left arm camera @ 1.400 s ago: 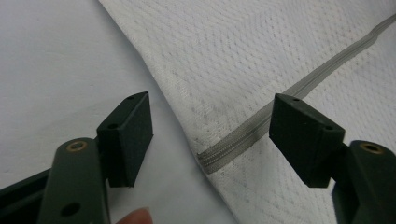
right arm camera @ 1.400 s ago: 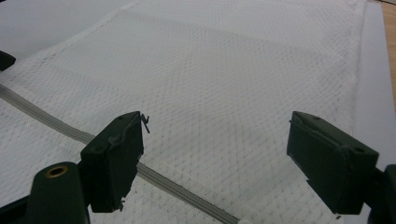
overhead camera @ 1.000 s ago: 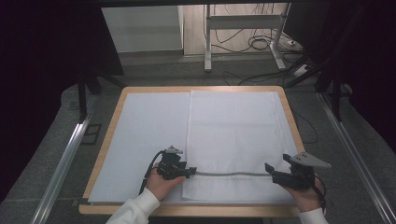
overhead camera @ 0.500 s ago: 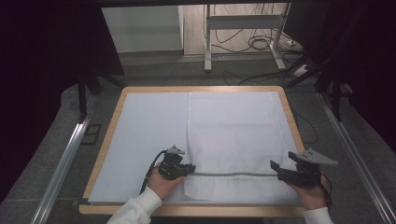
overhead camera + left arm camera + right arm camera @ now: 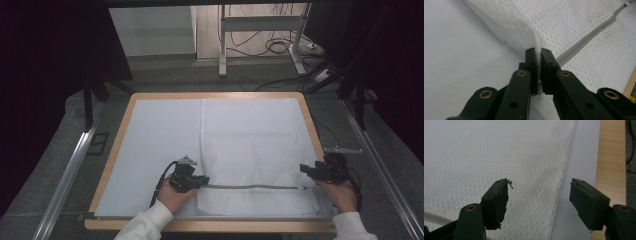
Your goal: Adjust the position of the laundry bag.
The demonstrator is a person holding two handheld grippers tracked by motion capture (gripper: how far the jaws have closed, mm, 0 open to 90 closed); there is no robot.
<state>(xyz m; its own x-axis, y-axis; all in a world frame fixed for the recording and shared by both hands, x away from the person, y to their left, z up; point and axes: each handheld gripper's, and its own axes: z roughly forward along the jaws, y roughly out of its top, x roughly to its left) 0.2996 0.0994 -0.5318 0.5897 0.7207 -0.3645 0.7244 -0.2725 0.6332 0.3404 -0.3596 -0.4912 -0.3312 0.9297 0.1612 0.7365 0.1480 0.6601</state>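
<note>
A white mesh bag [image 5: 255, 145] lies flat on the right half of the table, and a grey zipper [image 5: 250, 186] runs across it near the front. My left gripper [image 5: 202, 181] sits at the zipper's left end. In the left gripper view, that gripper [image 5: 539, 57] is shut on a raised fold of the mesh bag [image 5: 579, 22] beside the zipper [image 5: 584, 37]. My right gripper [image 5: 306, 170] is at the bag's right edge. Seen from its own camera, the right gripper [image 5: 540, 187] is open. Its jaws have just been closing, straddle the bag's edge [image 5: 564, 175] and do not press on it.
A pale sheet [image 5: 150, 145] covers the wooden-rimmed table [image 5: 210, 226]. The rim [image 5: 611, 157] is close to the right jaw. Metal rails [image 5: 65, 175] run along both sides on the floor. Desk legs and cables [image 5: 270, 47] stand behind the table.
My right gripper has shifted to the right, out to the bag's right edge, and its jaws have narrowed a little. The left hand has stayed in place.
</note>
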